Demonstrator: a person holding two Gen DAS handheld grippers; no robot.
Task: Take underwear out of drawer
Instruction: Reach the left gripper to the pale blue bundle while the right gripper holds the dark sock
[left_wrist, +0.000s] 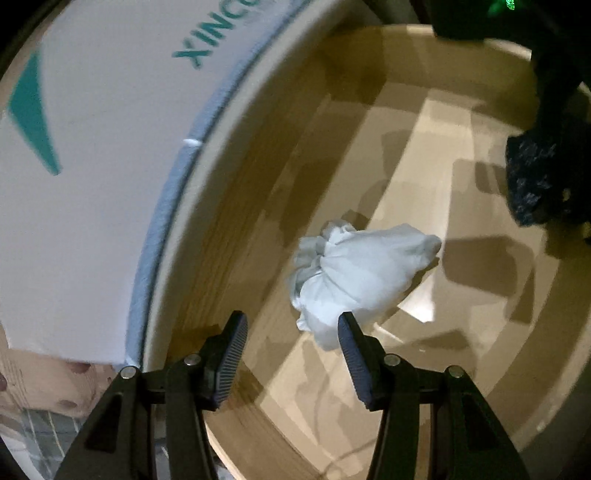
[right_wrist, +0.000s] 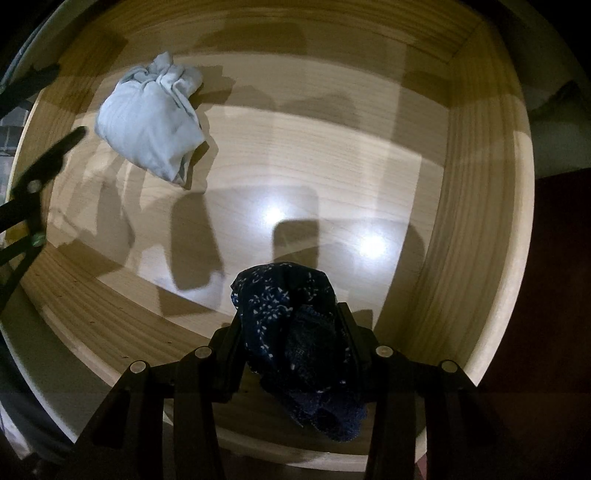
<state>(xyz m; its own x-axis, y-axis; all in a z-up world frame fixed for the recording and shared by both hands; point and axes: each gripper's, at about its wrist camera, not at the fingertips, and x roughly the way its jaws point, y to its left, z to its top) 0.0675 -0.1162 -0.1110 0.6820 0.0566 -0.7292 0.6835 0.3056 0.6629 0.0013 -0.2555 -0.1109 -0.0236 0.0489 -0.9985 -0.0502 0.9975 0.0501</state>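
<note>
The drawer (right_wrist: 480, 192) is pulled open, its pale wood floor lit by two bright spots and crossed by the grippers' shadows.

The right gripper (right_wrist: 291, 332) points straight down into the drawer, near the front wall and toward the right side. Its jaws are closed on a dark blue bundle (right_wrist: 295, 339) of underwear speckled with white; the cloth bulges above the fingertips and hangs bunched between the fingers. From the left wrist view the same dark bundle (left_wrist: 535, 177) shows at the right edge, clear of the drawer floor, with its shadow below it.

The left gripper (left_wrist: 291, 332) tilts down into the drawer from the left side, jaws standing partly open with nothing between them. Its right fingertip overlaps the near edge of a pale blue bundle (left_wrist: 354, 273) in the picture; whether it touches the cloth I cannot tell. In the right wrist view the left gripper (right_wrist: 44, 103) sits at the drawer's left wall, just beside that pale bundle (right_wrist: 151, 122), which lies crumpled on the floor toward the back left corner, well apart from the dark one.

Beyond the drawer's left wall lies a white box (left_wrist: 92, 147) with teal lettering.
</note>
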